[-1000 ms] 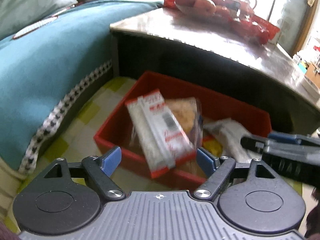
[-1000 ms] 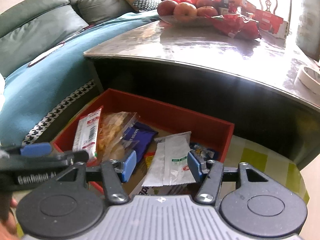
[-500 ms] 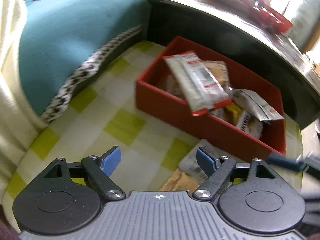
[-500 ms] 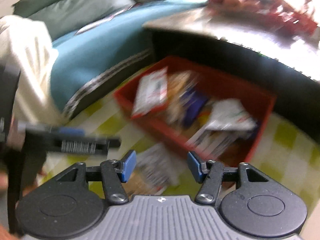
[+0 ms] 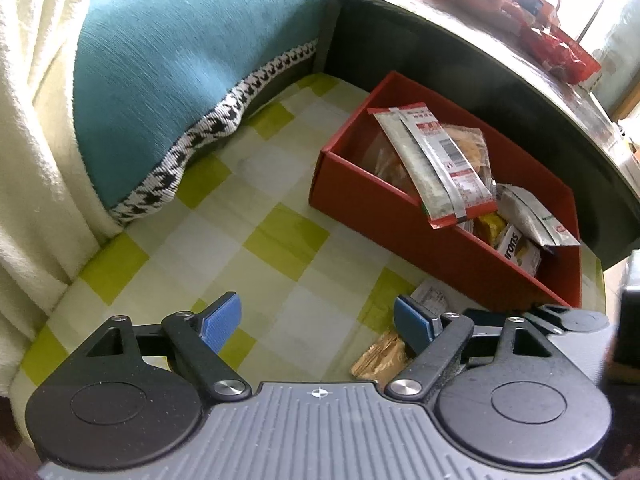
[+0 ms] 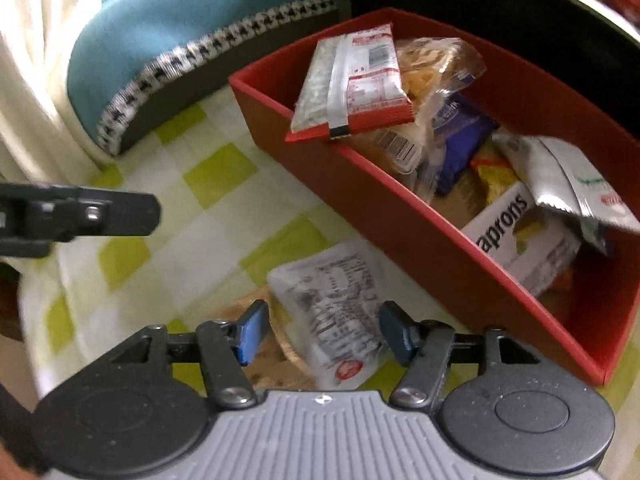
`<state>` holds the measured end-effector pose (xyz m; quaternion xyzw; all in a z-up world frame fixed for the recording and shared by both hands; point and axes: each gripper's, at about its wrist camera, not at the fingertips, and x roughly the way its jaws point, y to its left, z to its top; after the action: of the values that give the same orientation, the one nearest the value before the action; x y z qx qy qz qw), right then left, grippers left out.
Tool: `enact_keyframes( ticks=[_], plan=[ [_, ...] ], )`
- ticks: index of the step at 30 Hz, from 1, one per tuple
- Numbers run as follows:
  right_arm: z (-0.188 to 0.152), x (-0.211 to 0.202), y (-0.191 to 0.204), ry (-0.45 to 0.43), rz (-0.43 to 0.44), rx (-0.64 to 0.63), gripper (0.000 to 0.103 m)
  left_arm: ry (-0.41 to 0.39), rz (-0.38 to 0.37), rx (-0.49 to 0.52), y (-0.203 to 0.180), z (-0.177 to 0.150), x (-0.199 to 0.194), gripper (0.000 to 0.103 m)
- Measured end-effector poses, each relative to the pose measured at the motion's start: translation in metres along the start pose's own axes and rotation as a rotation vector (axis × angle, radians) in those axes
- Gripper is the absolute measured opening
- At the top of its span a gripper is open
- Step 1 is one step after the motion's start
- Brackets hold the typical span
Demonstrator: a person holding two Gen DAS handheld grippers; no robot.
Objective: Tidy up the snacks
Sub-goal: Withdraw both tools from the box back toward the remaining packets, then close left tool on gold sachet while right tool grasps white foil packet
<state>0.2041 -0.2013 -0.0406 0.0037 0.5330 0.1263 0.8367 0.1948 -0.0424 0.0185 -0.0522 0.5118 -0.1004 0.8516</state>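
Both of your hands have pulled back from over the red box (image 6: 400,216) since a second ago and now point down at the checked mat (image 5: 224,216) in front of it. Your right gripper (image 6: 322,332) is opening its jaws around a clear snack packet (image 6: 336,300) lying on the mat just beside the box's near wall; the pads are not yet pressing on it. A brown snack (image 5: 382,354) lies under or against that packet, partly hidden. Your left gripper (image 5: 318,322) stands wide apart over bare mat, holding nothing. Most of the job looks done: the red-and-white wrapper (image 6: 356,80), a blue packet (image 6: 456,136), a silver pouch (image 6: 568,184) and a small white carton (image 6: 520,236) are already piled in the box. What seems left is the pair of snacks on the mat, so take the clear packet first.
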Motion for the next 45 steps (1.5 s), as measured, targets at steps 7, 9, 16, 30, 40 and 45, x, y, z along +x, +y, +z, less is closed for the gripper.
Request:
enact_keyframes(
  ticks=[7,9,16,30,40,45],
  plan=[
    [-0.009,0.002,0.001,0.009,-0.029,-0.024,0.063,0.013,-0.008,0.014,-0.006,-0.003,0.002,0.089],
    [-0.015,-0.004,0.000,0.019,-0.040,-0.015,0.057,0.018,-0.010,0.023,-0.007,-0.004,0.002,0.089],
    [-0.052,-0.027,-0.003,0.068,-0.020,0.020,0.042,0.046,-0.029,0.043,-0.012,-0.015,0.004,0.090],
    [-0.075,-0.065,-0.030,0.027,-0.067,0.125,0.052,0.163,0.031,-0.142,-0.042,-0.055,0.053,0.092],
    [-0.067,-0.089,-0.047,-0.056,-0.081,0.182,0.069,0.101,0.174,0.005,-0.065,-0.073,0.048,0.065],
    [-0.067,-0.094,-0.046,-0.069,-0.068,0.183,0.072,0.146,0.171,0.003,-0.040,-0.070,0.041,0.053]
  ],
)
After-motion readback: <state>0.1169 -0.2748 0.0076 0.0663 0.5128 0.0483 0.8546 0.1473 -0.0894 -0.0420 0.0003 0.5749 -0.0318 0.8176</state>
